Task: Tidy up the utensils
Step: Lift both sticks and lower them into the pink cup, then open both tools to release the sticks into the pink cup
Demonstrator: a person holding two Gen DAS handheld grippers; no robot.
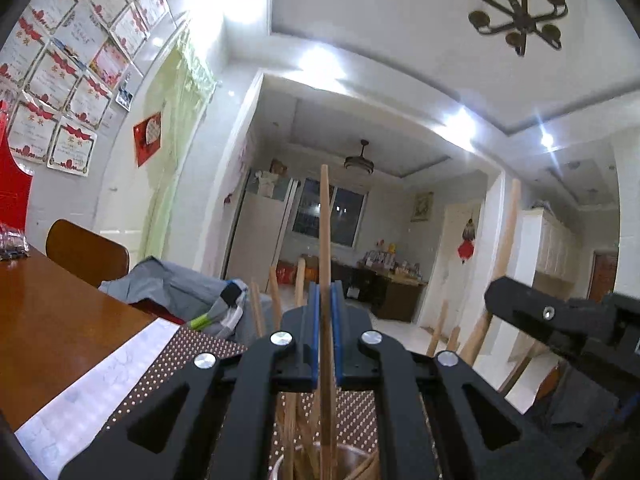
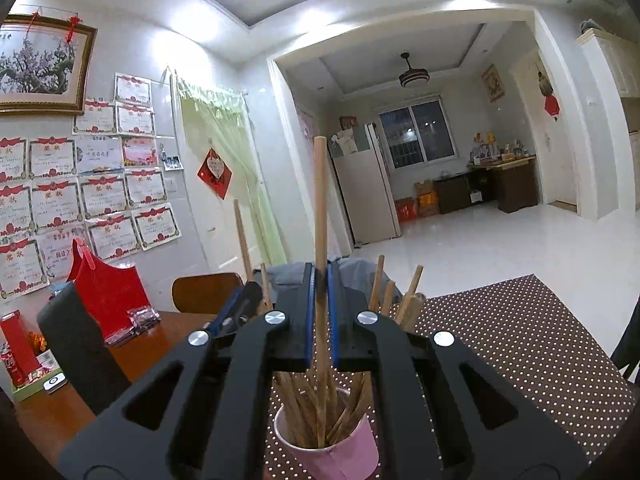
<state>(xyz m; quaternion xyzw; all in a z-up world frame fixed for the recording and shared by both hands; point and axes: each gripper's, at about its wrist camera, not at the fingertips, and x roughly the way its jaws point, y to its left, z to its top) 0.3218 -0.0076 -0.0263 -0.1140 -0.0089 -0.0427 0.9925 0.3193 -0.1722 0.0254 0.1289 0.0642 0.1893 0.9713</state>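
Below my grippers, a dotted mat [image 2: 520, 344] covers the wooden table [image 1: 52, 312]; tiled floor [image 2: 460, 240] lies ahead. My left gripper [image 1: 326, 312] and right gripper [image 2: 320, 300] each clamp one upright chopstick [image 1: 325, 216] [image 2: 319, 200] over the pink cup [image 2: 340, 452], loose sticks [image 2: 376, 284] crowding around.

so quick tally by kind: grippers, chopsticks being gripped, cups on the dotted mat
grippers: 2 (left gripper, right gripper)
gripped chopsticks: 2 (left chopstick, right chopstick)
pink cup: 1
total: 5; loose chopsticks in the cup overlap too much to count

The cup [image 1: 320, 464] is cut off by the left view's bottom edge.
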